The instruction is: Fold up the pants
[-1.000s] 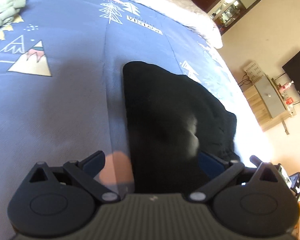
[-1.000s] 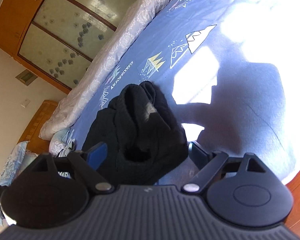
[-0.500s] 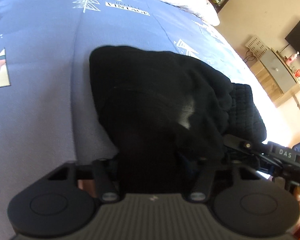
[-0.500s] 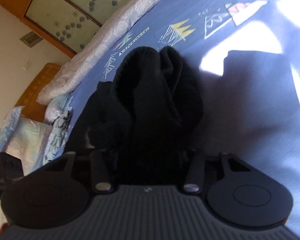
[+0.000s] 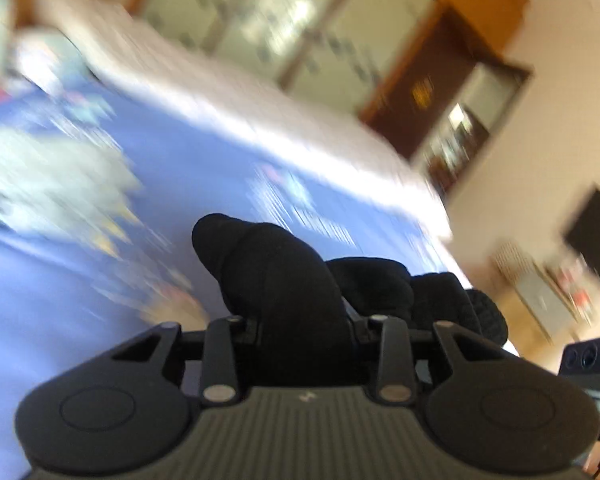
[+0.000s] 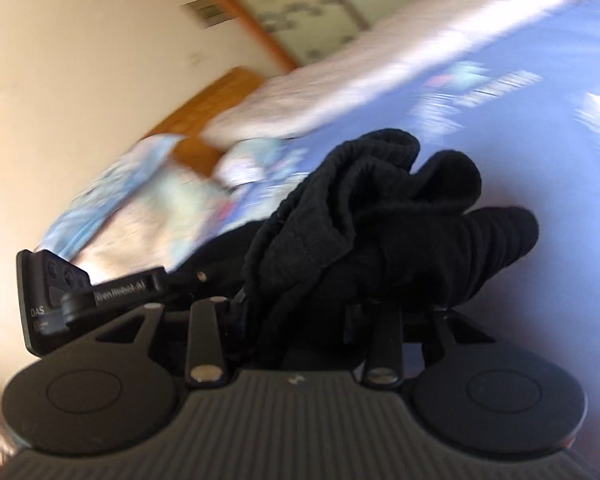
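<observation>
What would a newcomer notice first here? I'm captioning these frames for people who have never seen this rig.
First, the bunched black pants, dead centre in both views and clamped in both the right gripper and the left gripper. Behind them lies the blue patterned bedspread, heavily motion-blurred. In the right wrist view the other gripper's black body sits at the left edge.

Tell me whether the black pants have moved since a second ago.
Yes. The black pants lay flat on the blue bedspread then; now both claws have pinched them and lifted them off it, bunched up.
</observation>
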Demonstrator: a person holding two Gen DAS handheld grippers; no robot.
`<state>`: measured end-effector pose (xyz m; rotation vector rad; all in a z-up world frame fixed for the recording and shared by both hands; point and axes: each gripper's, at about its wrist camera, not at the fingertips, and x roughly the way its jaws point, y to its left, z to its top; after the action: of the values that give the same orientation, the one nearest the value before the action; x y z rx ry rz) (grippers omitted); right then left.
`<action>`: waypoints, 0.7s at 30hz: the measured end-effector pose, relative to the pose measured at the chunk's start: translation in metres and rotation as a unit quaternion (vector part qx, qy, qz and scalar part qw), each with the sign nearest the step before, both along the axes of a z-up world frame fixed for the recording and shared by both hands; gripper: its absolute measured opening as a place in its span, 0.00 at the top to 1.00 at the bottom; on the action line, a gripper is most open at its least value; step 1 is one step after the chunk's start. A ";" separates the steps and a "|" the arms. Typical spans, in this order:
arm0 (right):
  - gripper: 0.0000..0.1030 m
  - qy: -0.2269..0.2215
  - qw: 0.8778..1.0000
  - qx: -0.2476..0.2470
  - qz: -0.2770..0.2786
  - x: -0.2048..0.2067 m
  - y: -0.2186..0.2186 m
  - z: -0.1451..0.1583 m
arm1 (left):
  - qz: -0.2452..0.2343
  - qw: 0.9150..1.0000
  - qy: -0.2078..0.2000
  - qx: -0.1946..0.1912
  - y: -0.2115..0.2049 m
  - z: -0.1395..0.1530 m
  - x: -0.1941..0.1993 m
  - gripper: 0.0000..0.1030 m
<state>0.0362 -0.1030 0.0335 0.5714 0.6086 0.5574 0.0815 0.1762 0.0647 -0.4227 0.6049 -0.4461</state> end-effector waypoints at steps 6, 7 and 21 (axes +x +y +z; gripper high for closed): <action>0.57 -0.052 0.996 -0.047 0.060 0.050 0.103 0.007 | 0.124 0.992 0.007 0.022 0.102 -0.010 -0.003 0.63; 0.52 -0.047 0.995 -0.077 0.052 0.060 0.121 -0.002 | 0.138 0.989 0.029 0.043 0.110 -0.026 0.005 0.58; 0.42 0.137 0.978 -0.160 0.005 -0.015 0.113 -0.066 | 0.235 0.959 0.124 0.101 0.127 -0.062 -0.056 0.48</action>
<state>0.0214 0.0096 -0.0329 0.3424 0.9437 0.3810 0.0259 0.3028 0.0028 -0.4130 0.7594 0.1267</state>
